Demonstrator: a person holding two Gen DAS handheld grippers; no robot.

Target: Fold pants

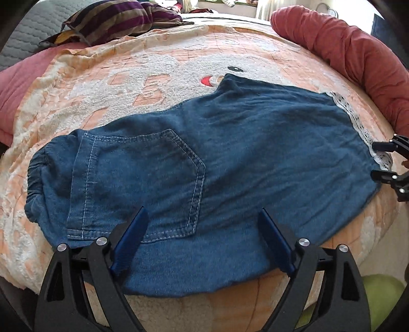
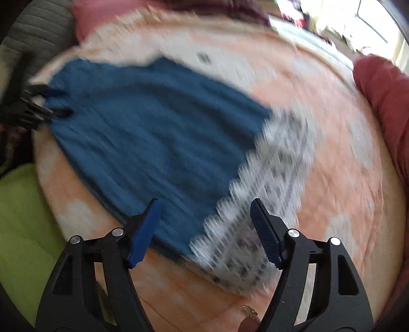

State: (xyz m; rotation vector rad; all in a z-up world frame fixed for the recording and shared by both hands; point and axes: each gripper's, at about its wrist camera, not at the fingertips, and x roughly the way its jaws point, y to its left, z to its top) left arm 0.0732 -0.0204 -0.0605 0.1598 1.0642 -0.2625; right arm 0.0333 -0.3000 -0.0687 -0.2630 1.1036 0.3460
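Pants: one pair of blue denim pants, flat on the peach blanket of the bed
Back pocket: one showing
Lace hem: one white strip
Left tool: wide, over the near edge
Right tool: wide, over the lace, holding nothing
Pillows: one striped, one red bolster

One pair of pants lies on one blanket. Two grippers flank it: left gripper, right gripper. Beyond the pants sits one striped pillow.

Pants: dark blue denim, pale stitching, white lace hem. Blanket: peach with white fleecy motifs. Bolster: brick red. Pillow: purple, brown and black stripes. Gripper pads: blue.
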